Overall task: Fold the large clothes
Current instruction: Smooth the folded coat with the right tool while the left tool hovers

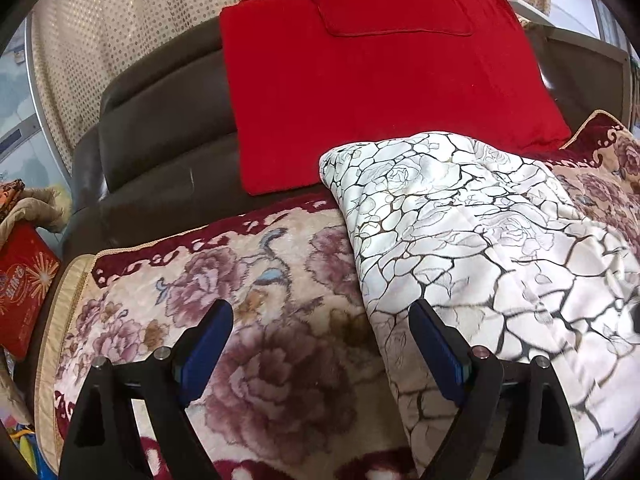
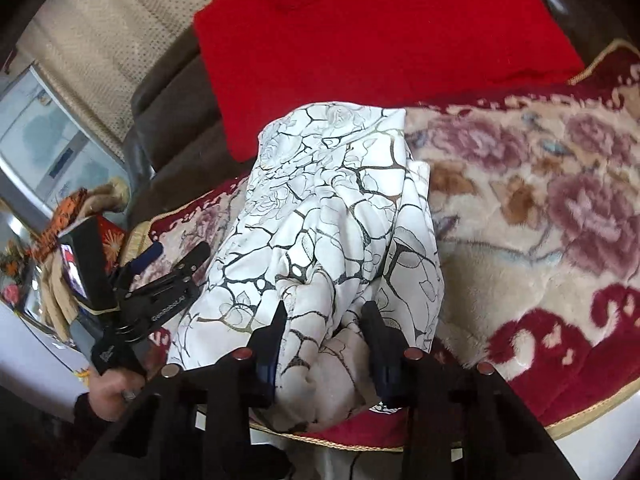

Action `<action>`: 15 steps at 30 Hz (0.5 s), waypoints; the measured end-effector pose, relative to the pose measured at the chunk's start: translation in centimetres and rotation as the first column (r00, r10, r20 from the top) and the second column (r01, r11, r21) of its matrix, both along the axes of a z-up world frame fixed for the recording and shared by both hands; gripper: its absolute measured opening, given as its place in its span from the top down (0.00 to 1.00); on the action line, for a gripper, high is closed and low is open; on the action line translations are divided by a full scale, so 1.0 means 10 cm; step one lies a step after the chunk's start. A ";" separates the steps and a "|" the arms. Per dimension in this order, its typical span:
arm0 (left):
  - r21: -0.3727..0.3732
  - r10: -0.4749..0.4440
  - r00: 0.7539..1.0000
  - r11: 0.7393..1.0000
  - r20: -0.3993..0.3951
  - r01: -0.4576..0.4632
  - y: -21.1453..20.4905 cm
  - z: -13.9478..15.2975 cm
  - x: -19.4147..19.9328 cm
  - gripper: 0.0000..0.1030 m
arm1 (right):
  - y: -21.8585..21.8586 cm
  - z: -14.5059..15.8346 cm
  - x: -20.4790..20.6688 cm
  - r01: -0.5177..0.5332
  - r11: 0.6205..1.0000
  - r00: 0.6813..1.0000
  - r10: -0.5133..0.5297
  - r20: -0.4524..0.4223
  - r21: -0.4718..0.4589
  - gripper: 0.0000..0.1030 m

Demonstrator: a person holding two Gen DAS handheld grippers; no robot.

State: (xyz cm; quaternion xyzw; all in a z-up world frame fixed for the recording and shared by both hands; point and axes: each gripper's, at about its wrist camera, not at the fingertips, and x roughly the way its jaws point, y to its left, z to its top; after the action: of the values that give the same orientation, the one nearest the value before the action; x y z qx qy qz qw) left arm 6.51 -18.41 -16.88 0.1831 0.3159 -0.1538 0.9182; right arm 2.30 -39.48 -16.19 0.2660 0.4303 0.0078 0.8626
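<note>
A white garment (image 1: pixel 460 216) printed with dark cracked lines and roses lies folded in a long heap on a floral plush blanket (image 1: pixel 256 280) that covers a sofa seat. In the right wrist view the garment (image 2: pixel 332 200) runs away from me, and my right gripper (image 2: pixel 324 312) is shut on its bunched near end at the blanket's front edge. My left gripper (image 1: pixel 320 312) stands wide open above the blanket, its right finger at the garment's left edge, with nothing held. The right wrist view shows the left gripper (image 2: pixel 178 250) in a hand (image 2: pixel 116 388) to the garment's left.
A red cushion (image 1: pixel 380 92) leans on the dark brown sofa back (image 1: pixel 160 136) behind the garment. A red box (image 1: pixel 24 284) and bundled cloth sit off the sofa's left end. A dotted beige curtain (image 1: pixel 120 40) hangs behind. Floral blanket (image 2: pixel 540 220) stretches to the garment's right.
</note>
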 end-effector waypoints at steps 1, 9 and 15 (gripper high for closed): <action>0.000 0.002 1.000 1.000 0.000 -0.002 0.02 0.00 -0.02 0.13 | 0.02 -0.04 0.00 0.002 1.000 1.000 -0.002 -0.012 -0.016 0.64; -0.059 0.007 0.996 0.998 -0.089 -0.013 0.15 -0.12 -0.18 0.13 | 0.04 -0.44 0.05 -0.002 0.999 0.997 -0.001 -0.073 -0.038 0.63; -0.260 -0.063 0.995 0.965 -0.077 0.040 0.32 0.12 -0.40 0.13 | -0.18 -0.22 -0.07 0.025 0.992 0.999 -0.022 -0.032 0.123 0.39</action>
State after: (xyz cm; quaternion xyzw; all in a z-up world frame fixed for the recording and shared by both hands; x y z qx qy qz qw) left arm 2.46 -15.16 -15.69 0.0636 0.3270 -0.2250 0.9156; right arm 1.60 -41.24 -18.38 0.3241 0.4391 0.0202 0.8377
